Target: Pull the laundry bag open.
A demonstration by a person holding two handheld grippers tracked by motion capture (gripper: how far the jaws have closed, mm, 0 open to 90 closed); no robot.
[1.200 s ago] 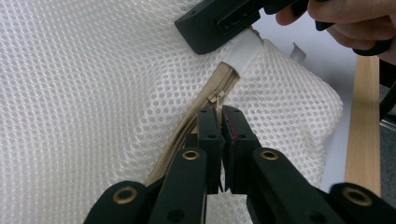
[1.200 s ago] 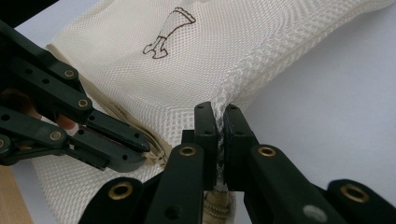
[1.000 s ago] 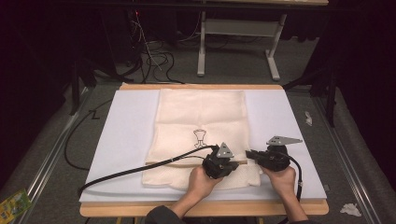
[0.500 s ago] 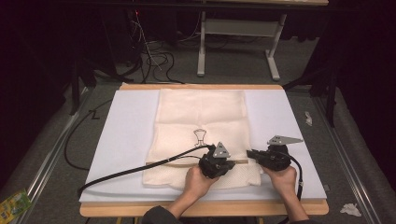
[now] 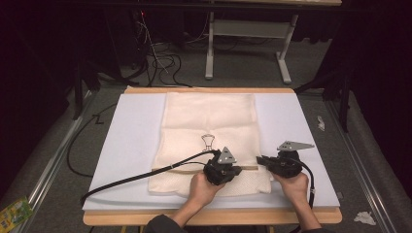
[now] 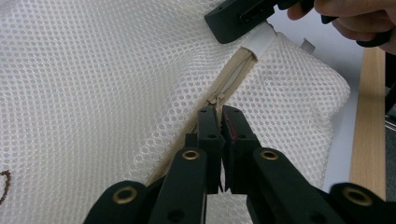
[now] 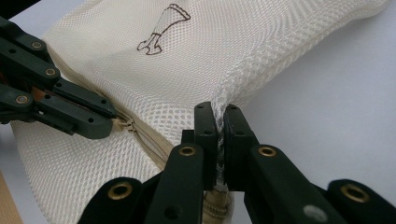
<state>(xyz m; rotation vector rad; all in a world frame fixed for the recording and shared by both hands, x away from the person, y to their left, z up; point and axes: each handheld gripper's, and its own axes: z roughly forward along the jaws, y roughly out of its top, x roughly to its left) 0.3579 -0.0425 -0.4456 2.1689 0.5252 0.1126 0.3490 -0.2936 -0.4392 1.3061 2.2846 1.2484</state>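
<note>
High view: the wooden-edged desk [image 5: 145, 219] carried a white rectangular foam mat [image 5: 131, 141], and on it lay a cream mesh laundry bag [image 5: 209, 121] with a small brown printed figure [image 5: 207, 141]. Bare mat remained to the left and right of the bag; its near edge lay close to the desk's front edge. The left claw [image 5: 239, 169] and the right claw [image 5: 260, 159] met at the bag's near right part, each held by a hand. A black cable [image 5: 141, 177] trailed left across the mat. Beyond the desk stood a grey metal frame [image 5: 245, 43] amid floor wiring.

Left gripper view: the left claw [image 6: 219, 114] was closed on the beige zipper pull [image 6: 215, 98], on the zipper line running toward a white fabric tab [image 6: 260, 39]. The right claw [image 6: 233, 18] gripped beside that tab.

Right gripper view: the right claw [image 7: 218, 116] was clamped on a pinched ridge of mesh at the bag's edge. The left claw [image 7: 109, 123] sat close beside, at the zipper.
</note>
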